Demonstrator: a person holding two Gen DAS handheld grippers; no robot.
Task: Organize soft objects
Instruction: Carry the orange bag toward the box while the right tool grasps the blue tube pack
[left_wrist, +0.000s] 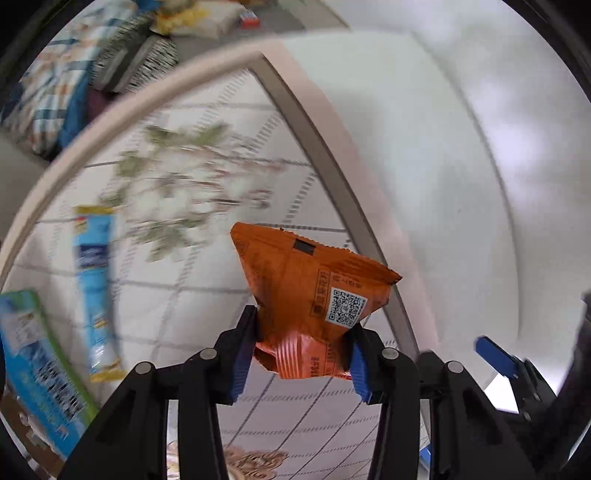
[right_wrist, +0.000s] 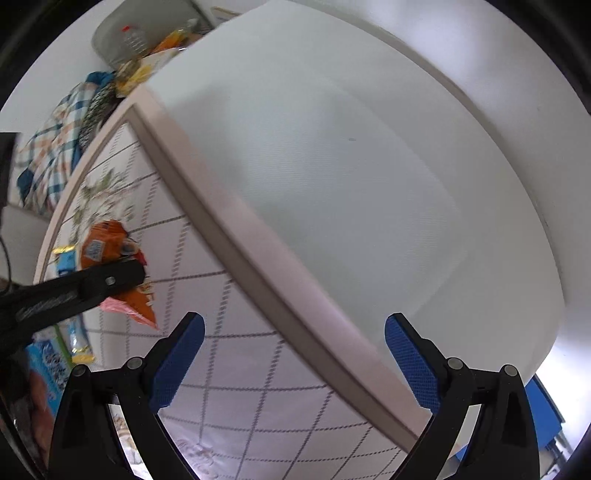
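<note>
Left claw (left_wrist: 301, 354) grips orange packet (left_wrist: 314, 291) near the table's edge (left_wrist: 332, 162).

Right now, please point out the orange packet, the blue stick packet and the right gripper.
orange packet (left_wrist: 295, 280), left wrist view, its printed back.
blue stick packet (left_wrist: 94, 280), left wrist view, its middle.
right gripper (right_wrist: 293, 360), right wrist view, gap between fingertips.

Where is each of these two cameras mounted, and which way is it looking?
Left wrist: sits on the left gripper, looking along its black, blue-padded fingers at the crinkly orange snack packet they pinch above the grid-patterned tablecloth.
Right wrist: sits on the right gripper, fingers spread and empty, facing the white plastic bin.
Shared: packet, tablecloth, bin; the right view also shows the left gripper.
</note>
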